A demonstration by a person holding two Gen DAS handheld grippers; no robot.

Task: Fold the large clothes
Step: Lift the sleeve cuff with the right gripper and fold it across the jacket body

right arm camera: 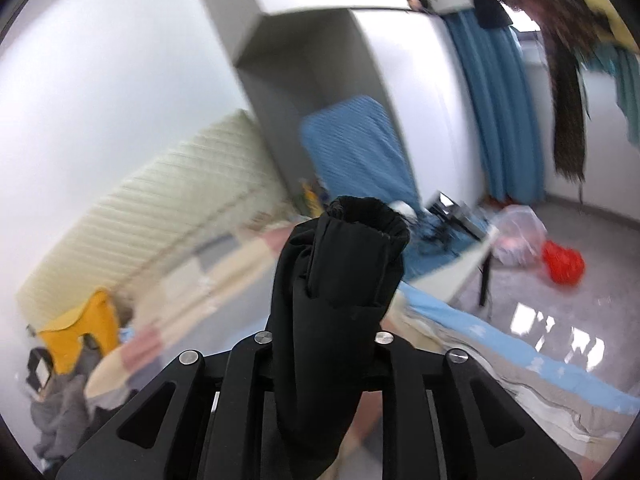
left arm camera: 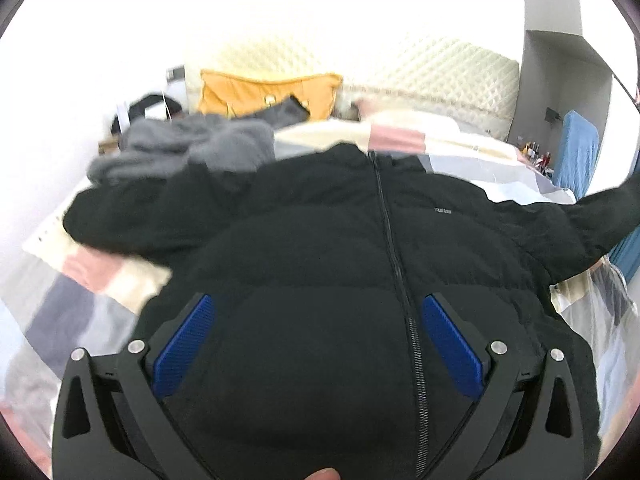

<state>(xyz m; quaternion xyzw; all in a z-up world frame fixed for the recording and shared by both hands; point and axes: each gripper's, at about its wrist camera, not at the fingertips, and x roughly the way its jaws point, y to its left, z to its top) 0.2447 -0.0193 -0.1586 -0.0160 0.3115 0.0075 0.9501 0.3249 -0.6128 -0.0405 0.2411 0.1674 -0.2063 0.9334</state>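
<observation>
A black zipped puffer jacket [left arm camera: 340, 240] lies front-up on the bed, filling the left wrist view. My left gripper [left arm camera: 318, 304] hovers over its lower front, open wide, with the blue pads [left arm camera: 184, 344] on either side of the fabric and not pinching it. The jacket's right sleeve [left arm camera: 600, 216] stretches up and off to the right edge. In the right wrist view that sleeve's cuff end [right arm camera: 360, 248] stands up between the jaws; my right gripper [right arm camera: 324, 344] is shut on the sleeve and held high above the bed. Its fingertips are hidden by the cloth.
A patchwork bed cover [left arm camera: 92, 280] lies under the jacket. Grey clothes [left arm camera: 192, 148] and a yellow bag [left arm camera: 264, 88] sit near the quilted headboard [left arm camera: 440, 76]. Beside the bed are a blue-covered chair [right arm camera: 356, 152], blue curtain [right arm camera: 496, 100], hanging clothes [right arm camera: 568, 80] and a red bag [right arm camera: 562, 266] on the floor.
</observation>
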